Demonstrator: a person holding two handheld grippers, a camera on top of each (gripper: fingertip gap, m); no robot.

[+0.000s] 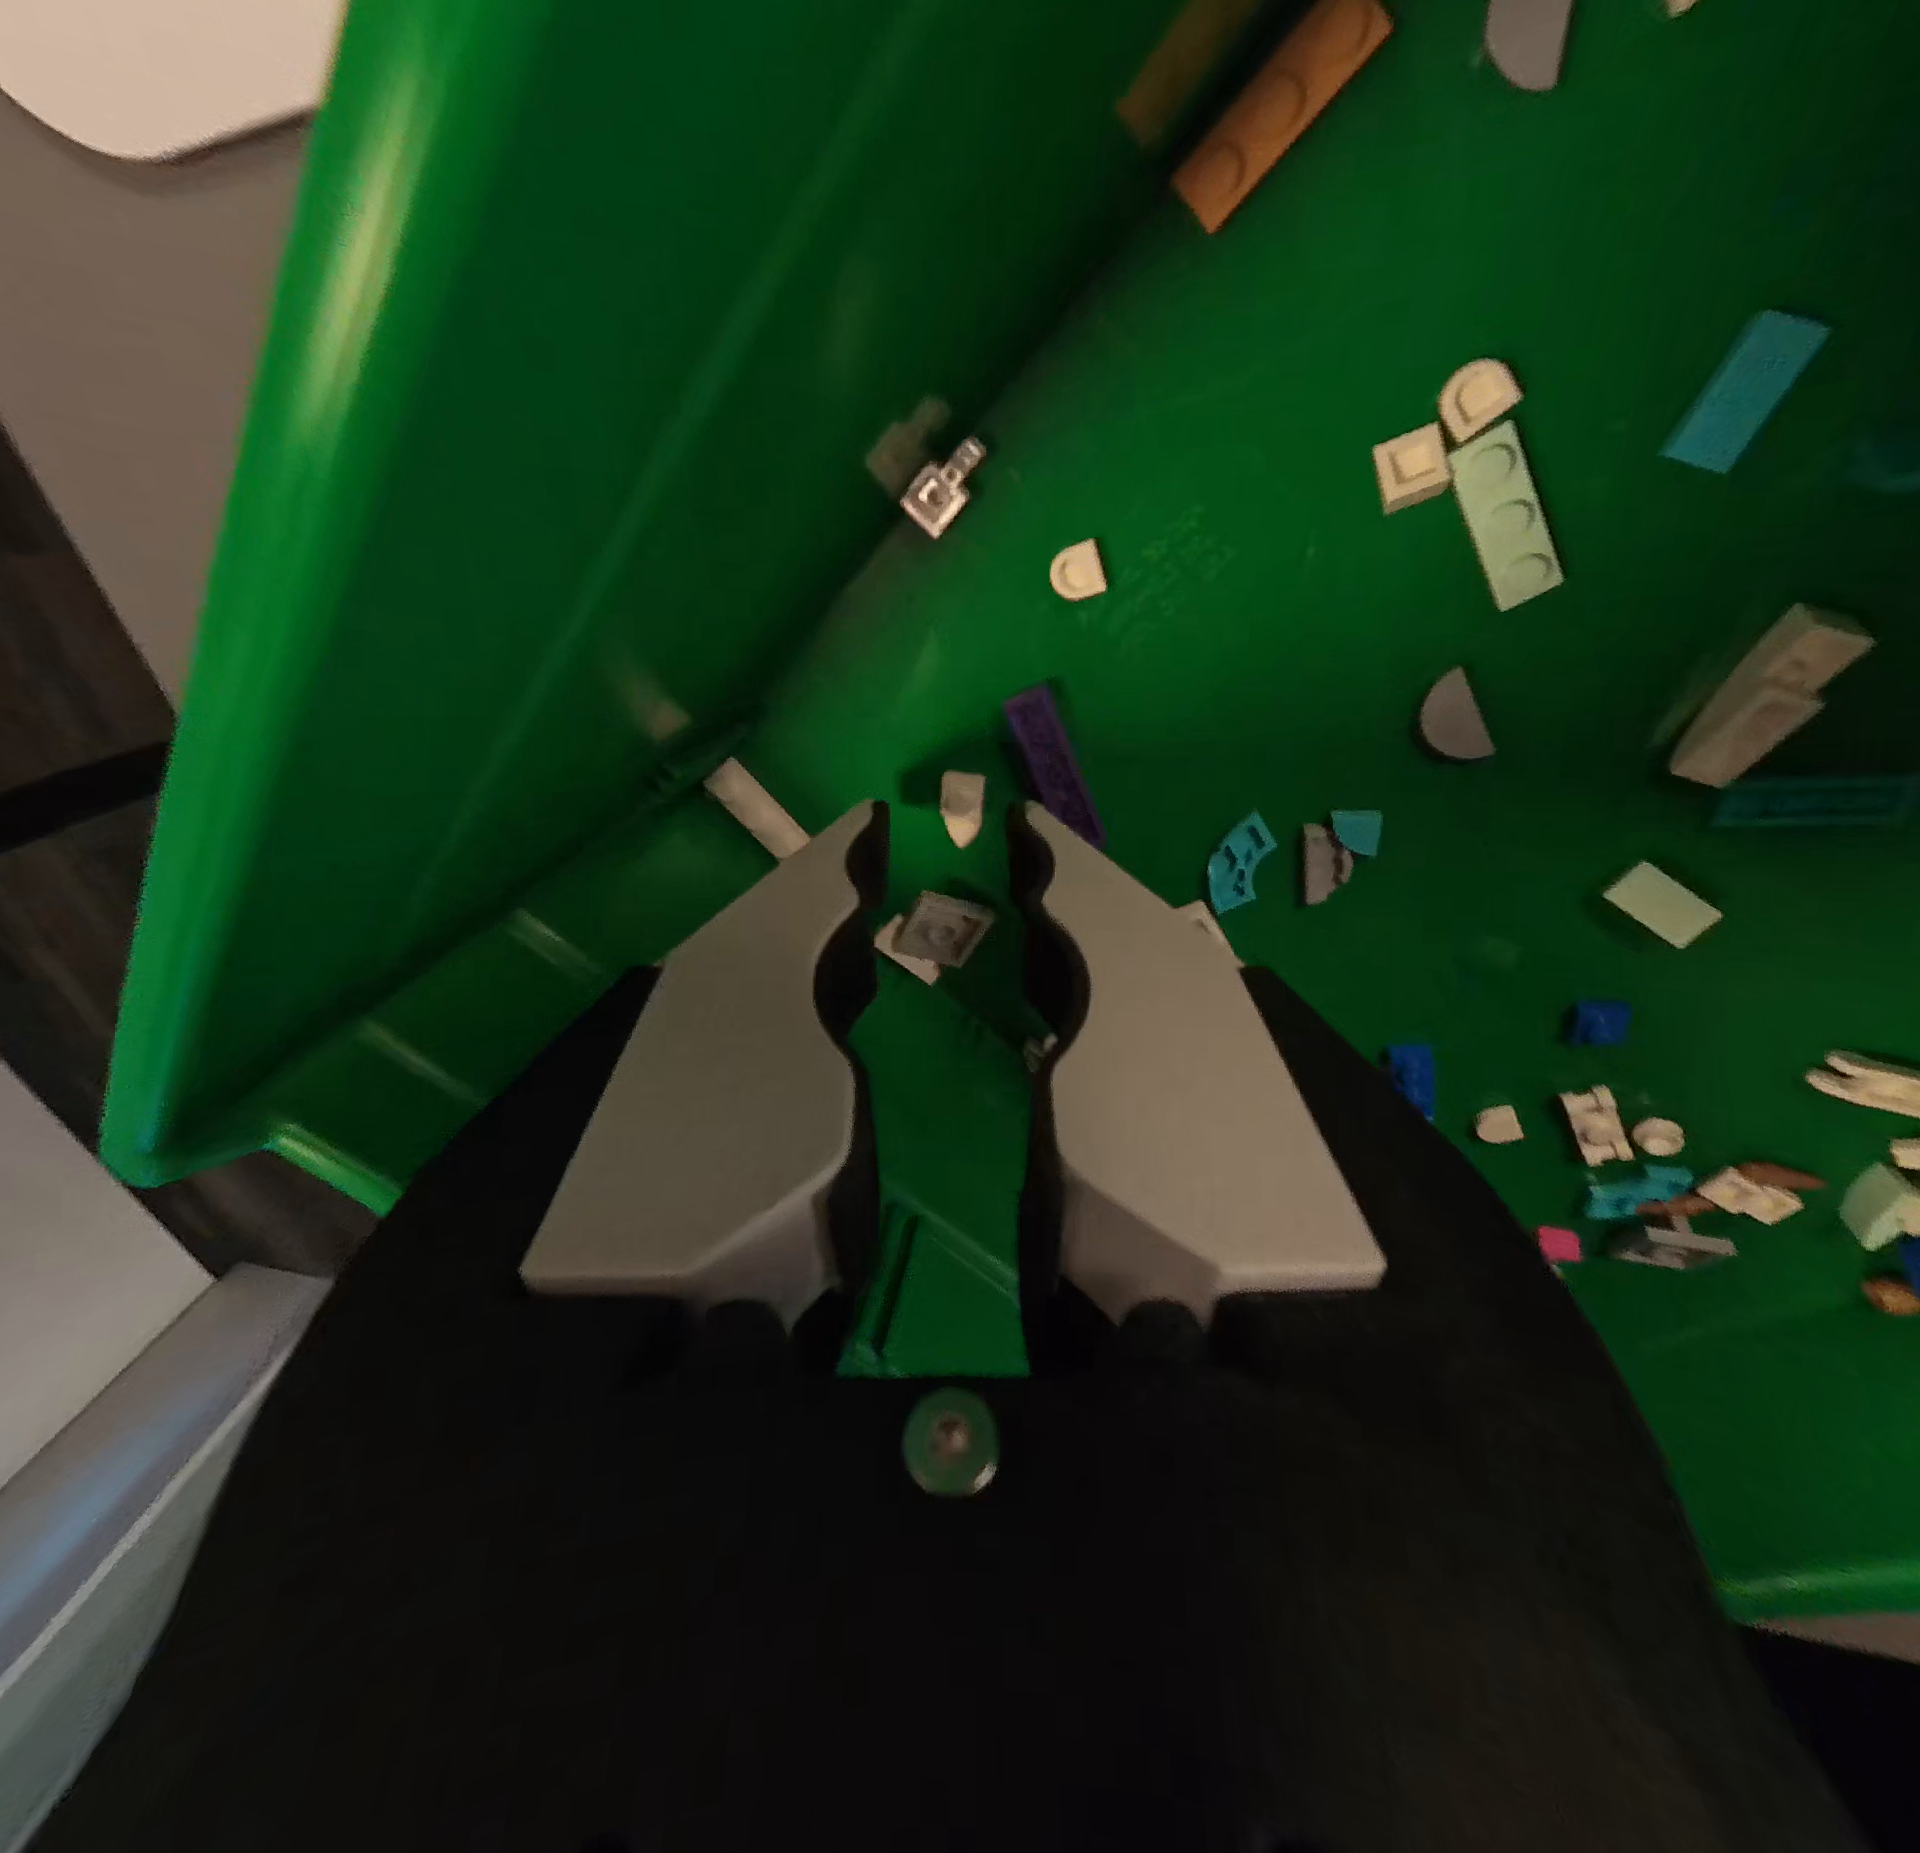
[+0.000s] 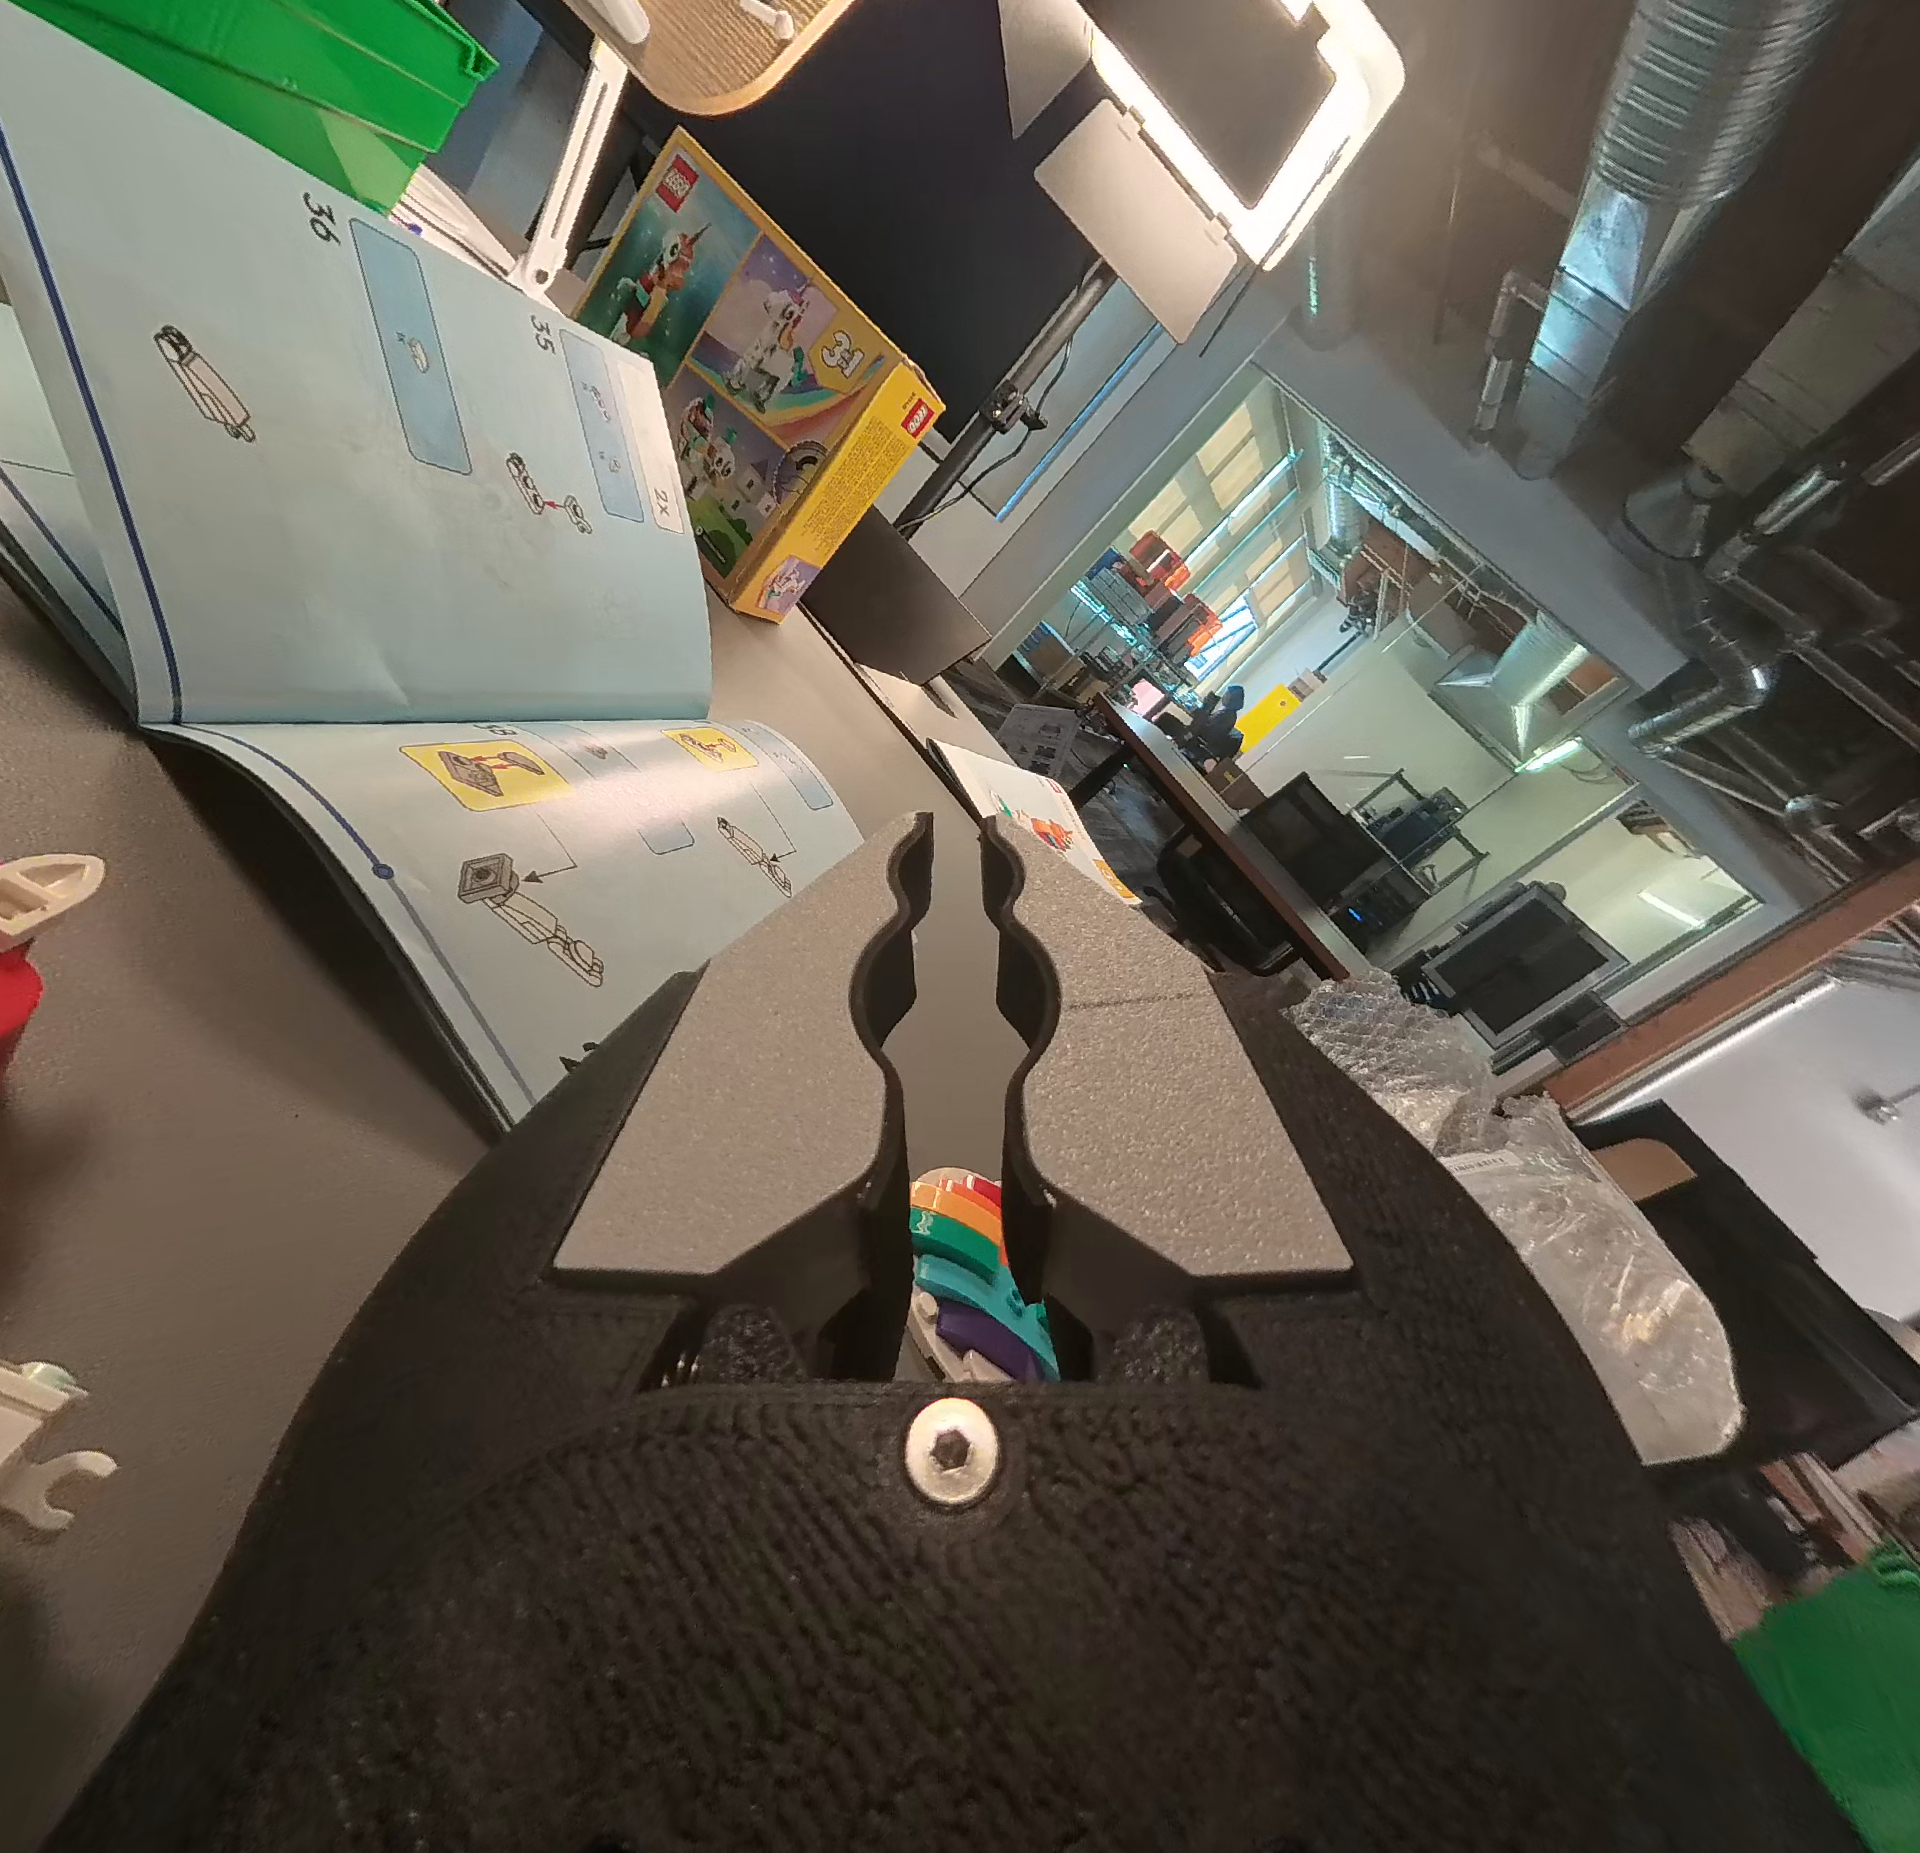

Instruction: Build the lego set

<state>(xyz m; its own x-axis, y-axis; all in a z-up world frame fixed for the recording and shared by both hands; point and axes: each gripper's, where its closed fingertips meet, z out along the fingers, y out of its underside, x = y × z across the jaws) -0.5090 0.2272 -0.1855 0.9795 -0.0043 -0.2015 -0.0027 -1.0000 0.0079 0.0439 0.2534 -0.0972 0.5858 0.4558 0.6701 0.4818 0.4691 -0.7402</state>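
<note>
Between the parted fingers of the left tool (image 1: 948, 827), a small grey square plate (image 1: 943, 933) lies on the floor of the green tray (image 1: 1299, 349), ungripped. Closing squarely on its flat sides would likely seat it best (a skewed pinch may flick it away). Just beyond sit a white curved piece (image 1: 962, 808) and a purple plate (image 1: 1051, 764), with more loose pieces scattered farther off. The right tool (image 2: 956, 847) is slightly open and holds nothing, pointing across the counter (image 2: 156, 1076); a rainbow assembly (image 2: 971, 1273) shows beneath it, and the open instruction booklet (image 2: 364, 515) and set box (image 2: 769, 390) lie beyond.
</note>
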